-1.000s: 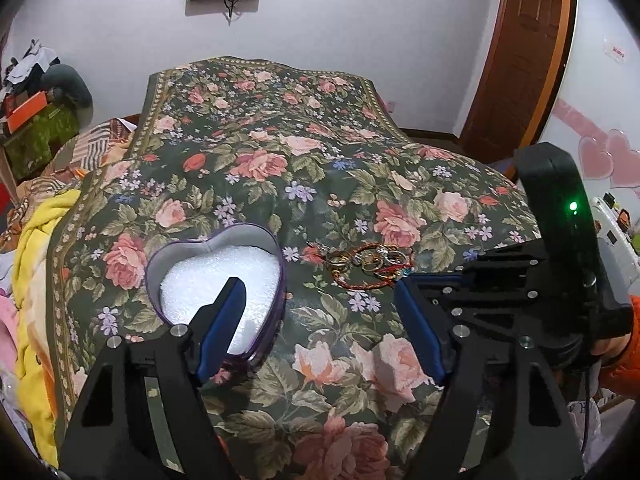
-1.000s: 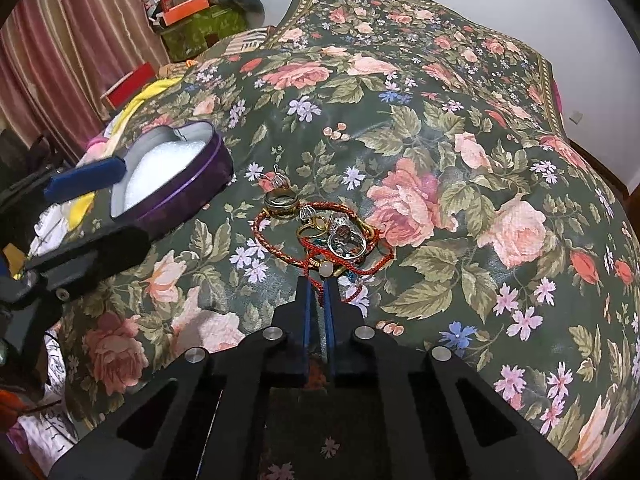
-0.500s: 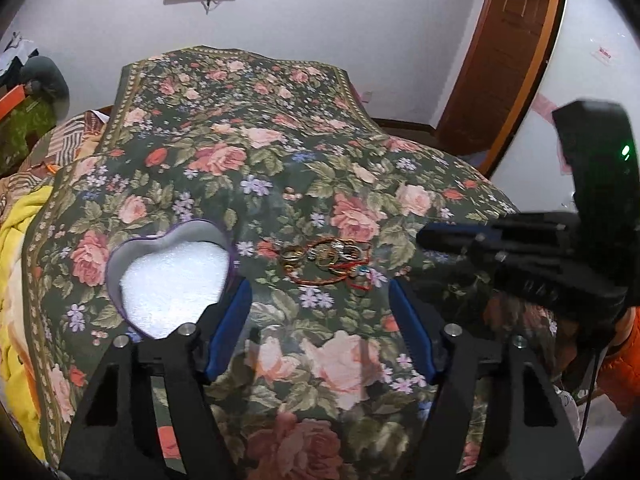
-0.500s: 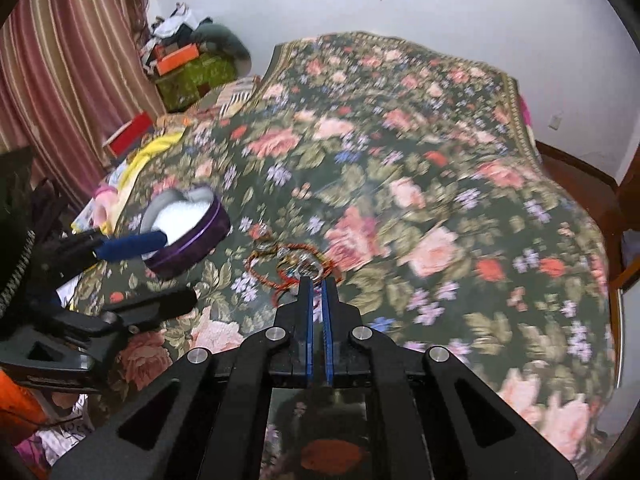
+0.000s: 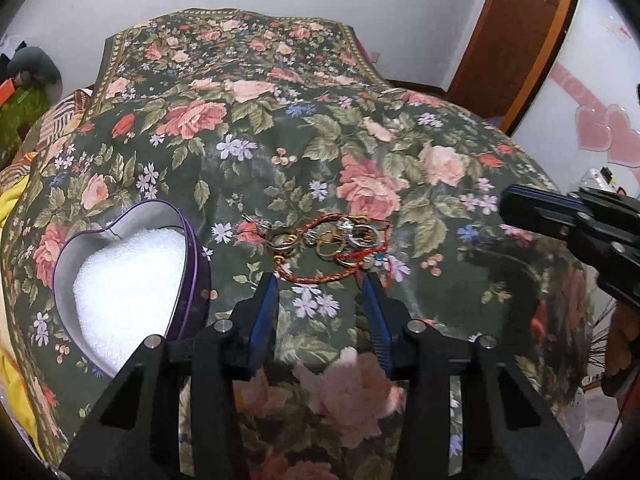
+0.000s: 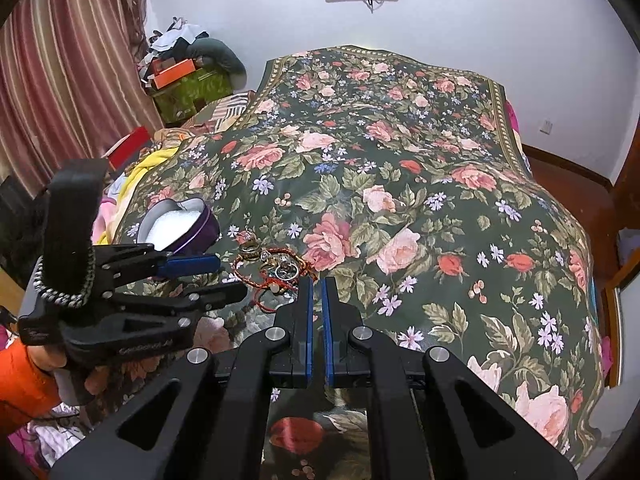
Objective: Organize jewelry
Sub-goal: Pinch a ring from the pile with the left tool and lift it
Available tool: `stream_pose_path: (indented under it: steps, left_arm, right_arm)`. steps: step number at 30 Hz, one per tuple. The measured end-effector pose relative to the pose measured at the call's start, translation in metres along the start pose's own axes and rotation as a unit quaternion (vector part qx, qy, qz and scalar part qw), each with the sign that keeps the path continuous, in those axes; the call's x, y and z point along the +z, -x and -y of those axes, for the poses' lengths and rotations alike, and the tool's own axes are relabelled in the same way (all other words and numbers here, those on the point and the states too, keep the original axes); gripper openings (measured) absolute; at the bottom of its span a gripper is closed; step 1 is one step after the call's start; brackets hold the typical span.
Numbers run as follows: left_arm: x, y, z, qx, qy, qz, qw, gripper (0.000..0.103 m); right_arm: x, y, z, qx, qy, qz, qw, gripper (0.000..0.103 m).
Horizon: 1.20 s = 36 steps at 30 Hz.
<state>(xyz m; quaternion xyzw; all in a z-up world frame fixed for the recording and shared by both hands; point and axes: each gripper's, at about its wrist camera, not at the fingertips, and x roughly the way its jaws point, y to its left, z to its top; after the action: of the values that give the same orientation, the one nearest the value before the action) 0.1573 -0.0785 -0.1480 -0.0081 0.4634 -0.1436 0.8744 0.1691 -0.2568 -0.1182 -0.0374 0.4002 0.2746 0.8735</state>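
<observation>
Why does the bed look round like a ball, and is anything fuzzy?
Both wrist views use fisheye lenses, which bend the flowery bedspread into a dome and darken the corners. In the left wrist view the jewelry pile is sharp, while the right gripper at the edge looks slightly soft. In the right wrist view the white foam in the heart tin glares bright.

Glossy metal rings, braided cord bracelet — matt floral cloth.
</observation>
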Motion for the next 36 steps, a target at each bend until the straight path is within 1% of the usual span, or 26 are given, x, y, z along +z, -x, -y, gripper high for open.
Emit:
stream_pose_path:
  steps: [8,11,12,14,15,16,17,18,19,20,25,31,32,33,34,36]
  left_arm:
    - [0.002,-0.015,0.004,0.021,-0.019,-0.003,0.9996,0.043]
    - [0.003,-0.02,0.006,0.025,-0.028,-0.002,0.9993,0.037]
    - [0.003,-0.02,0.006,0.025,-0.03,-0.001,0.9992,0.028]
    - [0.004,-0.02,0.004,0.021,-0.028,-0.001,0.9994,0.016]
    - [0.004,-0.02,0.002,0.018,-0.025,-0.001,0.9995,0.004]
    - [0.004,-0.02,0.0,0.018,-0.022,-0.001,0.9996,0.001]
    - [0.005,-0.02,-0.002,0.014,-0.018,0.0,0.9997,0.001]
    - [0.005,-0.019,-0.004,0.009,-0.013,0.001,0.9999,0.0]
    - [0.004,-0.017,-0.007,0.005,-0.007,0.001,1.0,0.0]
    - [0.004,-0.015,-0.009,0.001,-0.003,0.003,1.0,0.0]
    - [0.002,-0.005,-0.014,-0.012,0.007,0.005,0.9999,0.0]
    - [0.012,-0.006,-0.015,-0.009,0.008,0.001,0.9999,0.003]
    - [0.013,-0.006,-0.015,-0.01,0.01,0.002,0.9999,0.004]
    - [0.015,-0.006,-0.015,-0.009,0.011,0.003,0.9999,0.009]
    - [0.017,-0.006,-0.015,-0.008,0.012,0.005,0.9999,0.012]
    - [0.02,-0.006,-0.015,-0.002,0.011,0.01,0.9999,0.025]
  right_arm:
    - [-0.002,-0.009,0.0,0.001,0.001,-0.016,1.0,0.005]
    - [-0.002,-0.012,0.0,0.003,0.0,-0.022,1.0,0.005]
    - [-0.002,-0.012,0.0,0.003,-0.001,-0.024,1.0,0.005]
    - [-0.002,-0.013,0.0,0.003,-0.003,-0.027,1.0,0.008]
    - [-0.001,-0.014,0.001,0.002,-0.005,-0.028,1.0,0.01]
    - [-0.002,-0.014,0.001,0.001,-0.008,-0.029,1.0,0.016]
    - [-0.002,-0.015,0.002,0.001,-0.011,-0.029,1.0,0.024]
    - [-0.002,-0.015,0.002,0.0,-0.014,-0.028,1.0,0.029]
    - [-0.002,-0.014,0.002,-0.002,-0.016,-0.026,1.0,0.038]
    - [-0.002,-0.013,0.002,-0.003,-0.016,-0.022,1.0,0.044]
    - [0.0,-0.012,0.0,-0.005,-0.008,-0.019,1.0,0.046]
    - [0.002,-0.017,-0.004,0.006,-0.009,-0.027,1.0,0.046]
    - [0.001,-0.017,-0.005,0.006,-0.008,-0.028,1.0,0.046]
    - [0.001,-0.018,-0.005,0.007,-0.007,-0.029,1.0,0.046]
    - [0.001,-0.018,-0.005,0.007,-0.006,-0.03,1.0,0.046]
    - [0.0,-0.019,-0.004,0.007,-0.006,-0.032,0.999,0.046]
